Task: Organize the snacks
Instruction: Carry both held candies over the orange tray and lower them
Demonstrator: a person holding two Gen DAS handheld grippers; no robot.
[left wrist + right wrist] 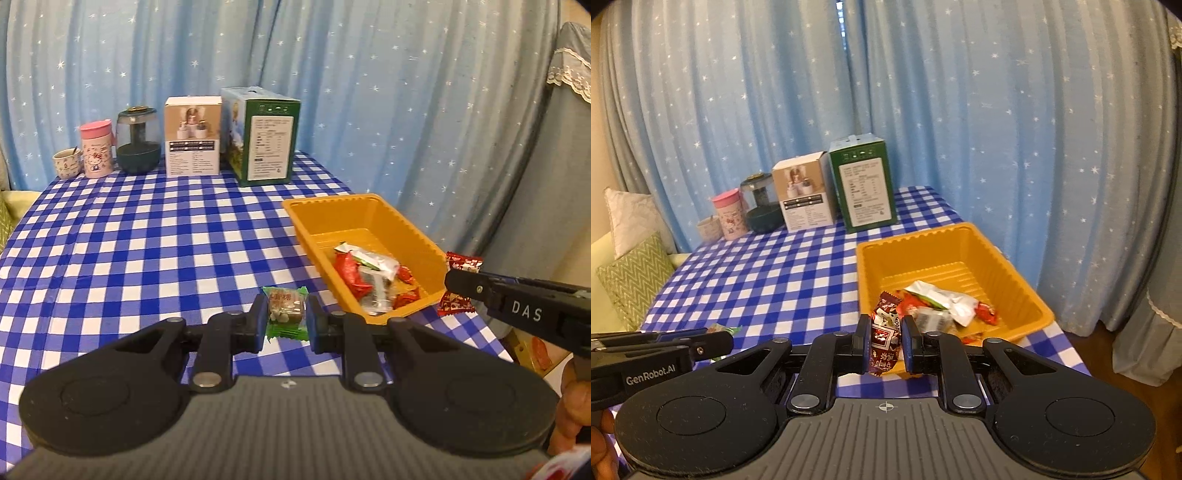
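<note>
"DAS" on right tongs [460,282], "GenRobot.AI" on left tongs [718,341]

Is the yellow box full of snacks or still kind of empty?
Mostly empty: the yellow box holds a small snack pile at its near end.

Each scene is viewed from just behind a gripper, angled down across the checked table [147,240] toward the curtain [997,129]. The orange tray [369,218] and far boxes [862,184] are shared by both views.
</note>
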